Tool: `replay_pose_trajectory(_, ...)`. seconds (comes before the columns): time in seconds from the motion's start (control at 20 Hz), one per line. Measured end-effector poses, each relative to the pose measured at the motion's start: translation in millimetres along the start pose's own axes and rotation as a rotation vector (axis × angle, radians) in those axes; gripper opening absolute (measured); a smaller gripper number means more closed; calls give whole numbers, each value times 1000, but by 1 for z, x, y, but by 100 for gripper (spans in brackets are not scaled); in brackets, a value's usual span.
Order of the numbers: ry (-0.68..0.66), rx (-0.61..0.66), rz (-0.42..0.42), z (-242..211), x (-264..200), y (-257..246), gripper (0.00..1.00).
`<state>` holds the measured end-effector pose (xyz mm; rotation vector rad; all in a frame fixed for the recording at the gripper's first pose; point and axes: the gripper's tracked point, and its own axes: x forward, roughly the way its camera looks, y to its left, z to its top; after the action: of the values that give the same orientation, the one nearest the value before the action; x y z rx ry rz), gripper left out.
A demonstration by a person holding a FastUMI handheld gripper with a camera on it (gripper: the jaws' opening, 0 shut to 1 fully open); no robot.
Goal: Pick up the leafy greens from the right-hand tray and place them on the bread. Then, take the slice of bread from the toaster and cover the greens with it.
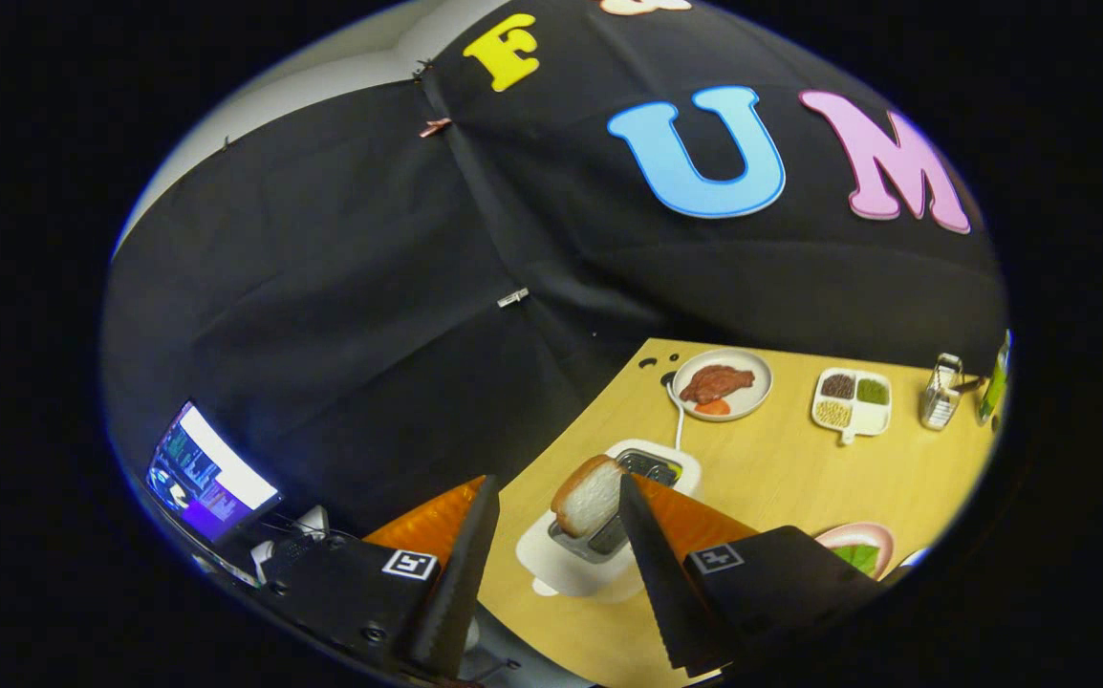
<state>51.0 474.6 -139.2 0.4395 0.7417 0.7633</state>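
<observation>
A white toaster [551,566] stands on the wooden table [781,468], just ahead of my fingers. A slice of bread [588,497] sticks up out of its near slot. My gripper [558,481] is open. The bread sits in the gap close to the right finger [642,521], while the left finger [470,545] stands well apart from it. To the right of the right finger lies a pink plate [881,537] with leafy greens [855,556] on it, partly hidden by the gripper body.
Beyond the toaster is a white plate [752,368] with a piece of meat and something orange. Right of it sit a divided dish [853,425] of beans, a metal rack [940,401] and a green bottle [996,382]. A lit monitor [207,473] stands off the table, left.
</observation>
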Motion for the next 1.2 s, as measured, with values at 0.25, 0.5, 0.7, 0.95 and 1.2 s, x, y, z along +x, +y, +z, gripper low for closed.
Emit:
replay_pose_trajectory(0.25,118,206,-63,-35,63,-6,80)
replay_pose_trajectory(0.5,193,381,-169,-64,109,-23,80)
replay_pose_trajectory(0.7,207,453,-229,-71,131,-42,75)
replay_pose_trajectory(0.95,219,495,-268,-72,137,-54,53)
replay_pose_trajectory(1.2,227,485,-321,-71,129,-60,17)
